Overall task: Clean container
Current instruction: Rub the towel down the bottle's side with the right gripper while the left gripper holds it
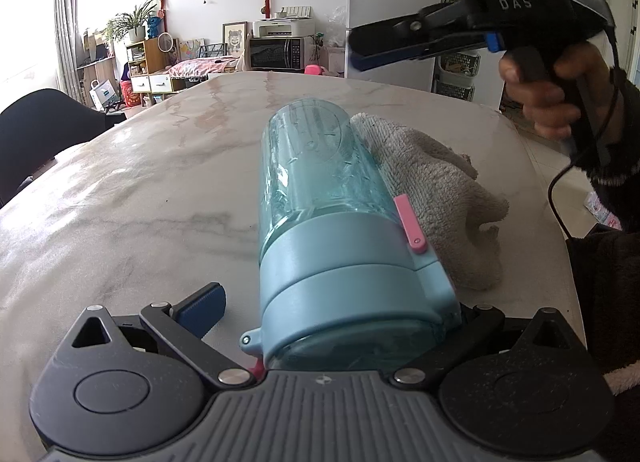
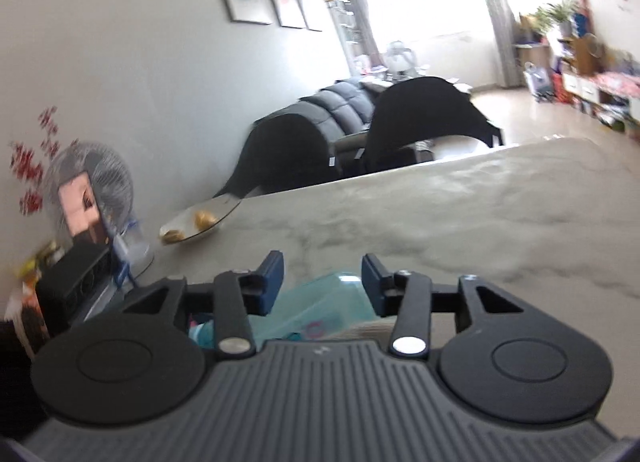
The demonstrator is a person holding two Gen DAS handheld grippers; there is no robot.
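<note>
A translucent teal bottle (image 1: 316,182) with a light-blue lid and a pink latch lies on the marble table (image 1: 132,202), its lid end towards the camera. My left gripper (image 1: 336,302) straddles the lid. Its left pad (image 1: 204,308) stands clear of the lid and the right finger is hidden behind it. A grey-beige cloth (image 1: 436,198) lies crumpled against the bottle's right side. My right gripper (image 1: 354,48) hangs in the air above and to the right of the bottle, held by a hand (image 1: 552,94). In the right wrist view the right gripper (image 2: 322,282) is open and holds nothing, and the bottle (image 2: 320,310) shows below it.
A plate with food (image 2: 200,218) sits near the table's far edge beside a small fan (image 2: 96,190). Black chairs (image 2: 424,122) stand along that side. The table's right edge (image 1: 560,262) runs close to the cloth. A dark sleeve (image 1: 608,282) is at the right.
</note>
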